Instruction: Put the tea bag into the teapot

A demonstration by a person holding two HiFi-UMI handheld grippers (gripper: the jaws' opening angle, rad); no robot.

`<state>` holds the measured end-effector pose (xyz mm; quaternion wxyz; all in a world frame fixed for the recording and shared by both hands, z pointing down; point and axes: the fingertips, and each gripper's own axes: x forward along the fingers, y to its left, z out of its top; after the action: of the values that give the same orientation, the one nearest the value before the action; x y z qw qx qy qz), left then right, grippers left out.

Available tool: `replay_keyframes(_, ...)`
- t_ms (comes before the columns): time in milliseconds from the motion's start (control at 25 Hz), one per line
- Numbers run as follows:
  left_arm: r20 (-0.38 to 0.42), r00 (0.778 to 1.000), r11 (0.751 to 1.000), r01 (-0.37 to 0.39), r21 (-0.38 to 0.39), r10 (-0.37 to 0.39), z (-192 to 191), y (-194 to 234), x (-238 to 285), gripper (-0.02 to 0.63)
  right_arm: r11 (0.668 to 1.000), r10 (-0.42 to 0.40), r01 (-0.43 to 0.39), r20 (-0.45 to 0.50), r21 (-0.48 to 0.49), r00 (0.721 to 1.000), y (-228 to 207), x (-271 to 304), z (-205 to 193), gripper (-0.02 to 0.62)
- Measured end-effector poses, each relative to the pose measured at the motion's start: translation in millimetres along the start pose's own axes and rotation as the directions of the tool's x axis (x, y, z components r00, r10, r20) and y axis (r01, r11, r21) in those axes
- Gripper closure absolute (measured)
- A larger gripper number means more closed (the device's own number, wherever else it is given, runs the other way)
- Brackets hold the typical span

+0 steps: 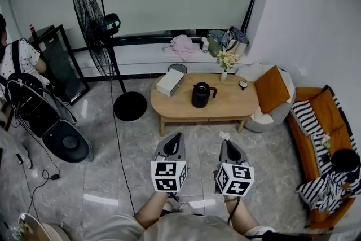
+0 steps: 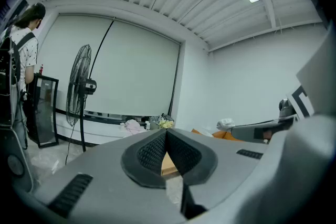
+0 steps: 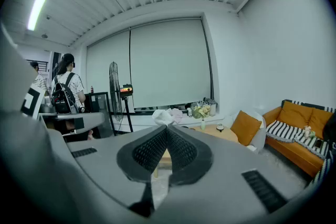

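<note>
A black teapot with its lid on stands near the middle of the low wooden table, well ahead of both grippers. My right gripper is shut on a small white crumpled tea bag, which sticks out past its tips above the floor. In the right gripper view the tea bag sits right at the closed tips of that gripper. My left gripper hangs beside it, shut, with nothing in it. The left gripper view catches the tea bag from the side.
On the table are a white box, a small vase of flowers and a small round item. A standing fan with its round base is at the left. An orange cushion and sofa are at the right. A person is at far left.
</note>
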<state>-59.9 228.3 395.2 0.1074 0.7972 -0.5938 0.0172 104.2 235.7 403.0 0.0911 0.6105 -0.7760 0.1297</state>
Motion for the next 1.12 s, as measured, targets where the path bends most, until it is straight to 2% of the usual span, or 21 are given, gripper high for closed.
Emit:
replay_keyframes(400, 0.005, 1.000, 1.000, -0.003, 0.016, 0.003, 5, 1, -4, 0.600, 1.000, 0.018, -0.018, 0.001, -0.016, 1.000, 10, -2, 4, 0.561)
replay_keyframes(560, -0.003, 1.000, 1.000, -0.010, 0.009, 0.010, 3, 5, -3, 0.600, 0.999, 0.029, -0.029, 0.028, 0.013, 0.999, 12, -3, 8, 0.561)
replay_keyframes(760, -0.002, 1.000, 1.000, -0.022, 0.003, 0.022, 2, 1, -1, 0.600, 0.999, 0.033, -0.033, 0.022, 0.013, 0.999, 3, -3, 7, 0.561)
replay_keyframes(1120, -0.021, 0.999, 0.998, -0.036, 0.042, 0.037, -5, -22, 3, 0.600, 0.998, 0.052, -0.052, 0.006, 0.029, 0.999, -23, -4, 2, 0.561)
